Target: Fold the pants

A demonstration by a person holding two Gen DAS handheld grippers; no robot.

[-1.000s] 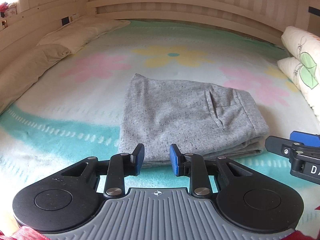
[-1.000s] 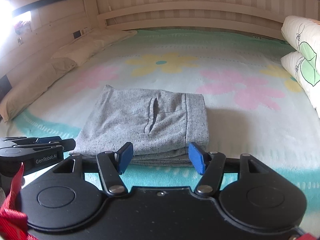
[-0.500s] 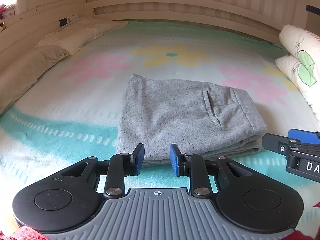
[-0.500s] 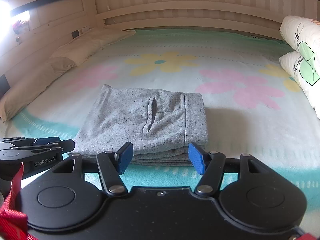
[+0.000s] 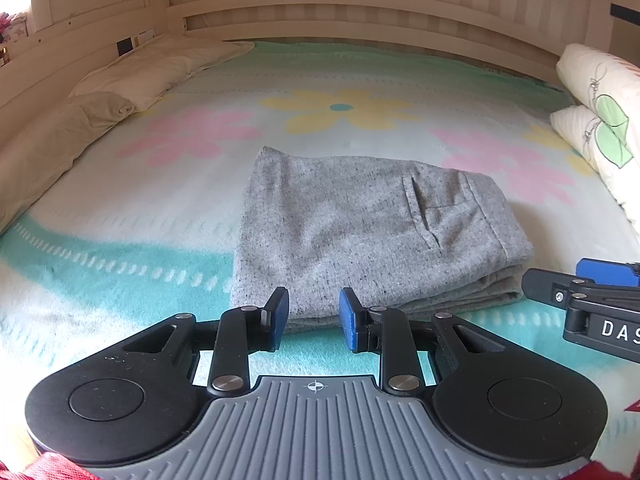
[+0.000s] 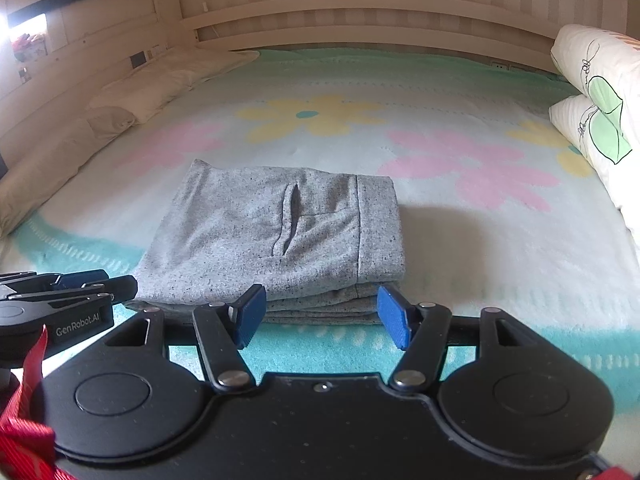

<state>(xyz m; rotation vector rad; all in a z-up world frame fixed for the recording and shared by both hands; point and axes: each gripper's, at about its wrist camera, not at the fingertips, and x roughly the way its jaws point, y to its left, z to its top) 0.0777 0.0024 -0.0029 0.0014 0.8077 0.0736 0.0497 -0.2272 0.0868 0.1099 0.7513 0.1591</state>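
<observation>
Grey speckled pants [image 5: 360,232] lie folded into a flat stack on the flowered blanket [image 5: 160,240], pocket side up. My left gripper [image 5: 313,312] hovers just short of the stack's near edge, its blue pads apart with nothing between them. In the right wrist view the same pants [image 6: 276,236] sit ahead of my right gripper [image 6: 320,312], whose pads stand wider apart and hold nothing. Each gripper shows at the edge of the other's view: the right gripper [image 5: 584,284] beside the stack's right corner, the left gripper [image 6: 80,284] by its left corner.
Beige pillows [image 5: 120,80] line the left side of the bed. Two white pillows with green leaf prints [image 5: 600,120] are stacked at the right. A wooden slatted headboard [image 5: 360,12] closes the far end. A red strap [image 6: 24,420] hangs at the lower left.
</observation>
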